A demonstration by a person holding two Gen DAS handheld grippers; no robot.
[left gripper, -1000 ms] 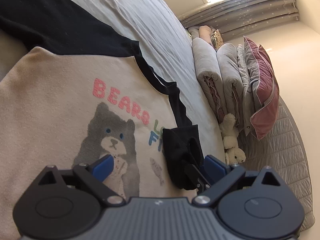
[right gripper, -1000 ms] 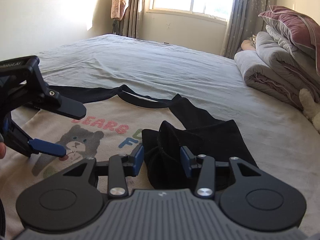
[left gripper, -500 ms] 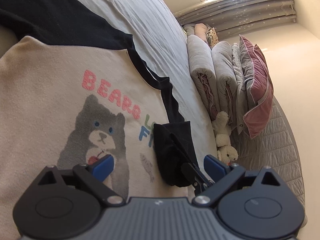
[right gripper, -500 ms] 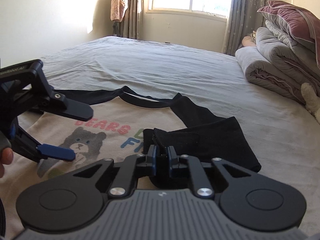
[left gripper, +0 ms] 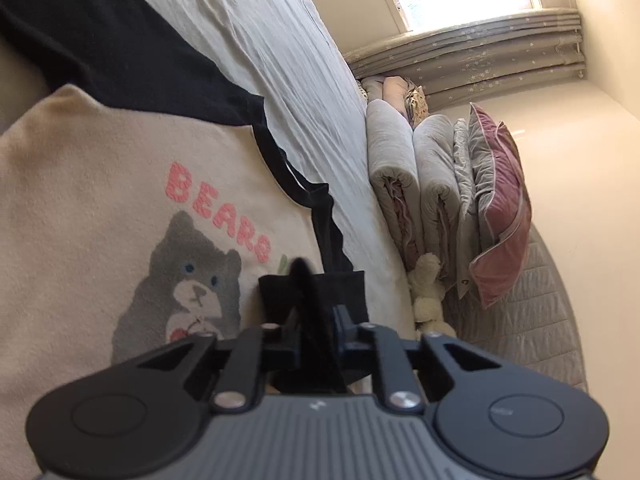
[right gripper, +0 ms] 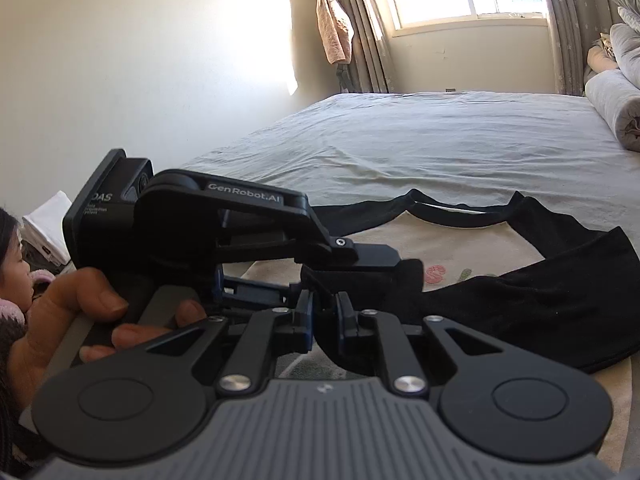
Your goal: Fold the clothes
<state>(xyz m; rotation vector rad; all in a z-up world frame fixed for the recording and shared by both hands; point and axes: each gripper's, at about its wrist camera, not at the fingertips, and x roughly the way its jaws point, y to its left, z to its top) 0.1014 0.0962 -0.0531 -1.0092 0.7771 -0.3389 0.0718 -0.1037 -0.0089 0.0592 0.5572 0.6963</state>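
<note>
Cream sweatshirt with black raglan sleeves and a black collar, spread front-up on a grey bed. The chest print shows a grey bear beneath pink letters reading "BEARS". One black sleeve is folded inward across the chest, its cuff raised and bunched over the print; the opposite sleeve lies flat and extended on the bed.

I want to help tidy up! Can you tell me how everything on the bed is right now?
Bear shirt: flat on the bed, front up.
Black sleeve: folded in over the shirt's front, cuff lifted.
Left gripper: jaws closing on the cuff.
Right gripper: shut on the cuff.
Quilts: rolled, stacked.
Pink pillow: on the quilts.
Curtains: open.
</note>
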